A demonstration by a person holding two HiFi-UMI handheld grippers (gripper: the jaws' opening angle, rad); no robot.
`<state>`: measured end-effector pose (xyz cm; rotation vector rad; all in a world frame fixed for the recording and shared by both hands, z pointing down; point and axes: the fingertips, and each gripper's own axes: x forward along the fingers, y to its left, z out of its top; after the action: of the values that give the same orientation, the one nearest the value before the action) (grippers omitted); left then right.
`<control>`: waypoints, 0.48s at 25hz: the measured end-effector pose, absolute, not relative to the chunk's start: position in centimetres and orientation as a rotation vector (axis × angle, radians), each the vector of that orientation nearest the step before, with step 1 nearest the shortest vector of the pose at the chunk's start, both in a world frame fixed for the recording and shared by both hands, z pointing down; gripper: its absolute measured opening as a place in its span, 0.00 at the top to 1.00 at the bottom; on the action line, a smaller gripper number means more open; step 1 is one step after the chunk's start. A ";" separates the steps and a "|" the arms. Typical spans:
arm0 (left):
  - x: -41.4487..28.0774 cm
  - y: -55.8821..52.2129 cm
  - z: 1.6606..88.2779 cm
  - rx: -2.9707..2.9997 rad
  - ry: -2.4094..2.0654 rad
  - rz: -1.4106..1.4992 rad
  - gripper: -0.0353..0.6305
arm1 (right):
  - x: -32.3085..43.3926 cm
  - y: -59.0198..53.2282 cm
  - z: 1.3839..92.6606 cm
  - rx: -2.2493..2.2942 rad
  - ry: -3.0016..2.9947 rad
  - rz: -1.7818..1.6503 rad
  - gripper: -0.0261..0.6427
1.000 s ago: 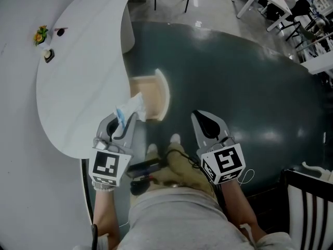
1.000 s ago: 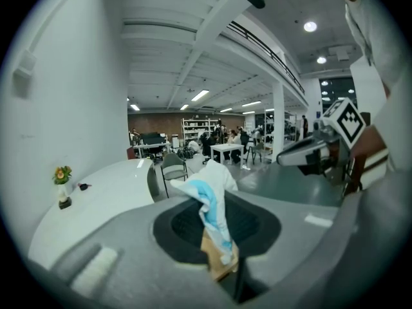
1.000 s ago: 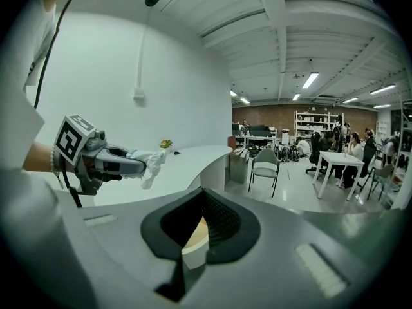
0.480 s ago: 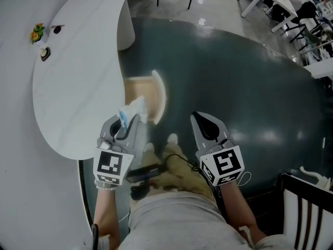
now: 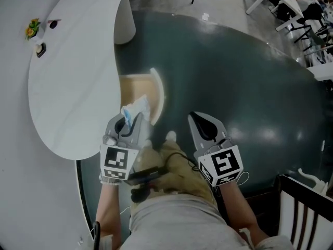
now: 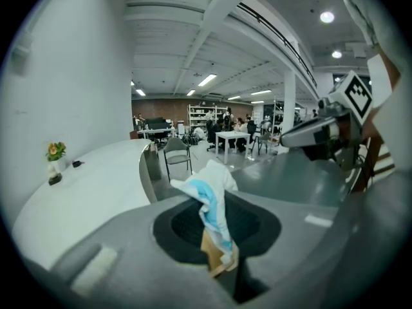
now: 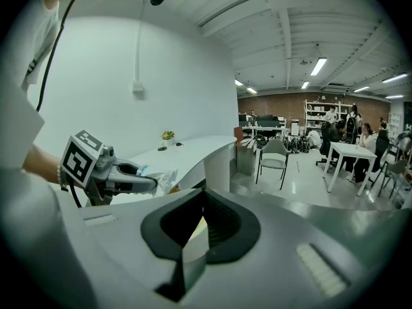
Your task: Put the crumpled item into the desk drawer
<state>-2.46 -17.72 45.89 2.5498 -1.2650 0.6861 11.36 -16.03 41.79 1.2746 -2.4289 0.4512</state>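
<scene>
The crumpled item [image 5: 136, 107], white and blue wrapping, sticks up out of my left gripper [image 5: 130, 120], which is shut on it. It hangs just at the near edge of the open desk drawer [image 5: 131, 89], a pale wooden box with a curved white front [image 5: 158, 95]. In the left gripper view the crumpled item [image 6: 212, 198] fills the middle between the pads of my left gripper [image 6: 222, 261]. My right gripper [image 5: 199, 117] is held to the right over the dark floor, shut and empty. From the right gripper view, the left gripper [image 7: 138, 185] and crumpled item [image 7: 164, 179] show beside the desk.
The curved white desk [image 5: 67, 87] runs along the left, with a small flower pot [image 5: 30, 30] and a dark object [image 5: 40, 49] at its far end. My shoes [image 5: 170, 137] stand below the drawer. A black chair [image 5: 307, 212] is at bottom right; tables and chairs [image 5: 281, 9] stand far off.
My left gripper with the crumpled item has drifted right and nearer to the drawer's near edge. The right gripper has kept its place.
</scene>
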 end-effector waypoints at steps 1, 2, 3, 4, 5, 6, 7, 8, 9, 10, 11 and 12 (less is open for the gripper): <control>-2.3 -17.9 46.5 2.539 -1.274 0.690 0.87 | 11.5 -16.2 42.0 1.273 -2.429 0.455 0.95; -2.3 -18.1 47.1 2.528 -1.284 0.694 0.87 | 11.6 -16.3 42.3 1.272 -2.427 0.459 0.95; -2.3 -18.3 47.8 2.517 -1.296 0.701 0.87 | 11.8 -16.4 42.5 1.271 -2.425 0.463 0.95; -2.3 -18.4 48.4 2.509 -1.306 0.714 0.87 | 12.0 -16.5 42.7 1.269 -2.423 0.465 0.95; -2.2 -18.6 49.1 2.503 -1.313 0.729 0.87 | 12.2 -16.7 42.9 1.266 -2.423 0.466 0.95; -2.2 -18.7 49.8 2.497 -1.316 0.743 0.87 | 12.4 -16.8 43.0 1.262 -2.421 0.469 0.95; -2.1 -18.9 50.5 2.488 -1.316 0.752 0.87 | 12.5 -16.9 43.2 1.260 -2.419 0.471 0.95; -2.1 -19.1 51.2 2.478 -1.315 0.758 0.87 | 12.7 -17.0 43.3 1.256 -2.419 0.472 0.95; -2.0 -19.2 51.8 2.467 -1.315 0.763 0.87 | 12.9 -17.2 43.5 1.252 -2.421 0.469 0.95; -2.0 -19.4 52.5 2.454 -1.318 0.767 0.87 | 13.1 -17.3 43.7 1.249 -2.422 0.467 0.95; -2.0 -19.6 53.0 2.439 -1.323 0.769 0.87 | 13.3 -17.4 43.9 1.246 -2.421 0.466 0.95; -1.9 -19.7 53.6 2.424 -1.330 0.770 0.87 | 13.5 -17.5 44.2 1.244 -2.418 0.469 0.95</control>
<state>-1.95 -19.70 53.59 2.4242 -1.3296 0.7702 13.51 -17.51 44.17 1.2436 -2.4182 0.4692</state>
